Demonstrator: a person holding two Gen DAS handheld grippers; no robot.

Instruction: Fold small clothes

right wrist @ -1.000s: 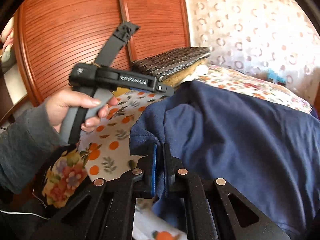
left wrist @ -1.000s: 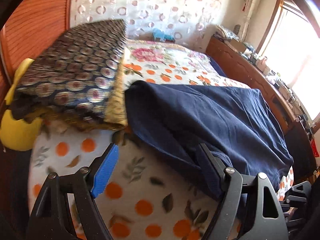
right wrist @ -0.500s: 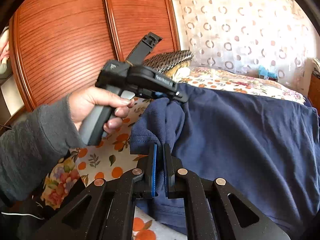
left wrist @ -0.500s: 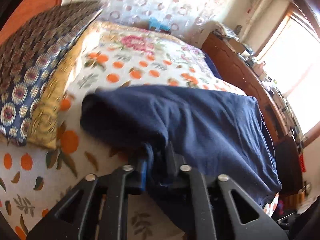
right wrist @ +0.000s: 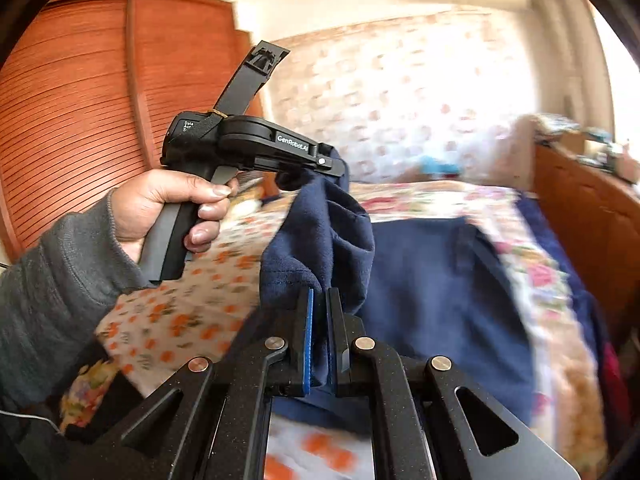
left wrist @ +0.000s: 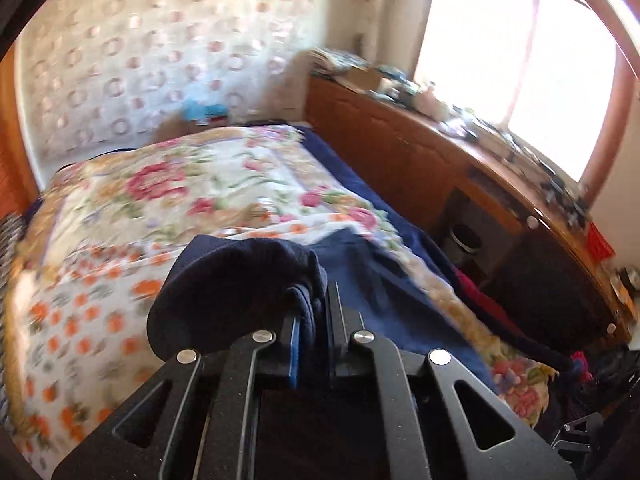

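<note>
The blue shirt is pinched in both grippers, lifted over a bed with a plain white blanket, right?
Not quite. The blanket isn't plain white: it's printed with orange dots and pink flowers, as the left wrist view shows. The rest holds: the left gripper and the right gripper are both shut on the blue shirt.

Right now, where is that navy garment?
The navy garment lies on the floral bedspread, its near edge lifted and pinched by both the left gripper and right gripper.

Bright sun pours through the window (left wrist: 516,64), all white with glare. The bed (left wrist: 168,200) looks smeary. Picture edges bend round and go dark.
</note>
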